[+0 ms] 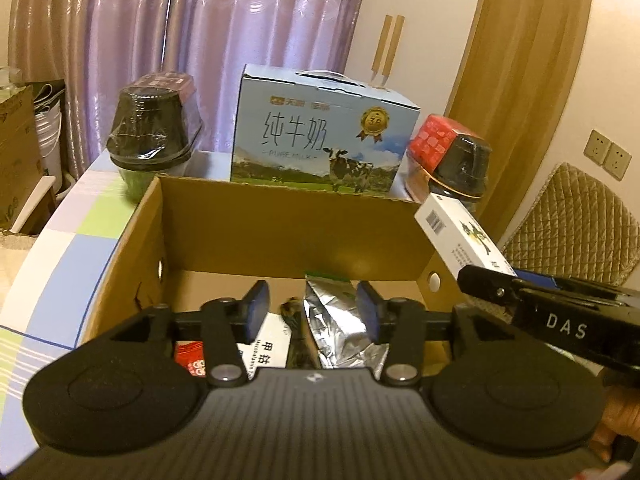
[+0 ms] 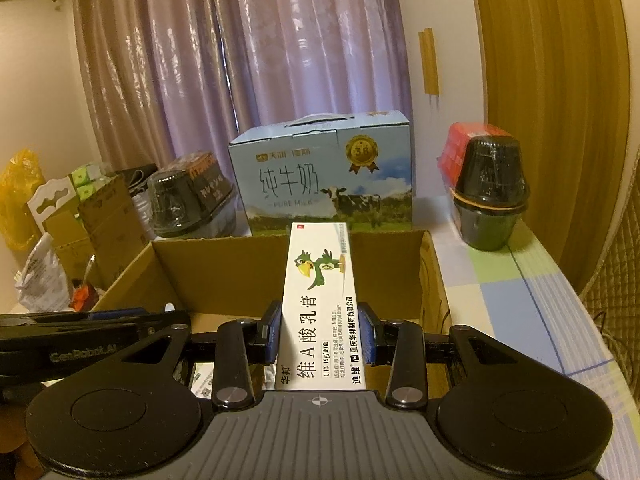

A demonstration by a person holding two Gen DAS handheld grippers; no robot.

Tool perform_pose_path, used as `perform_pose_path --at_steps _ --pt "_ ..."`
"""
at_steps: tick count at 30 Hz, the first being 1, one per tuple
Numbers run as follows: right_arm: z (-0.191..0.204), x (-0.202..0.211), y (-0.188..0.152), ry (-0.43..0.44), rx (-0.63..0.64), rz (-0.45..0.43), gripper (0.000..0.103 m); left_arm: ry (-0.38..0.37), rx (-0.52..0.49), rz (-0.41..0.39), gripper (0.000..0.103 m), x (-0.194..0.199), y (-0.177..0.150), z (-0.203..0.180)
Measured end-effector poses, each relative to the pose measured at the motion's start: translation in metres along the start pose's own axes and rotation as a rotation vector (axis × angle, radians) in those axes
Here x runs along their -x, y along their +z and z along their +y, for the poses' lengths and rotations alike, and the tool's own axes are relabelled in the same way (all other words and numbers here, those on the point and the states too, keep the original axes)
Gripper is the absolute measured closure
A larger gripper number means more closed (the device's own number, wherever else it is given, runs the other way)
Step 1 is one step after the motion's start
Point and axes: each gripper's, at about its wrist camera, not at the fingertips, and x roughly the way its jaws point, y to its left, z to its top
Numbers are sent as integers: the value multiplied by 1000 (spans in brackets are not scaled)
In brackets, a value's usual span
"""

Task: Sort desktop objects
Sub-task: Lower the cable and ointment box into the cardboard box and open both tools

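Note:
An open cardboard box (image 1: 224, 220) (image 2: 224, 268) stands on the checked tablecloth. Inside it lie a crumpled silver foil pouch (image 1: 340, 324), a white medicine box with black print (image 1: 270, 340) and a red packet (image 1: 191, 356). My left gripper (image 1: 314, 308) hangs open over the box's near part, the foil pouch showing between its fingers below. My right gripper (image 2: 320, 330) is shut on a long white ointment box with a green parrot (image 2: 318, 304) (image 1: 460, 236), held above the cardboard box's right side. In the left wrist view the right gripper (image 1: 492, 284) reaches in from the right.
A blue milk carton case (image 1: 324, 136) (image 2: 324, 176) stands behind the box. Wrapped black bowls sit at left (image 1: 154, 132) (image 2: 180, 200) and right (image 1: 460, 164) (image 2: 490, 196). A quilted chair back (image 1: 572, 232) stands to the right. Cardboard cartons and bags (image 2: 80, 232) crowd the left.

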Motion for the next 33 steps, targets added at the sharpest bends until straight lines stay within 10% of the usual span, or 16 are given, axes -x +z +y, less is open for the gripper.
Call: perform_pose_path --at_steps 16,33 --pt "-10 2 -1 -13 -48 -15 48 11 -19 -19 19 9 -3 4" --pt "-21 29 -6 -21 -54 -64 31 10 -78 -20 13 34 -8 0"
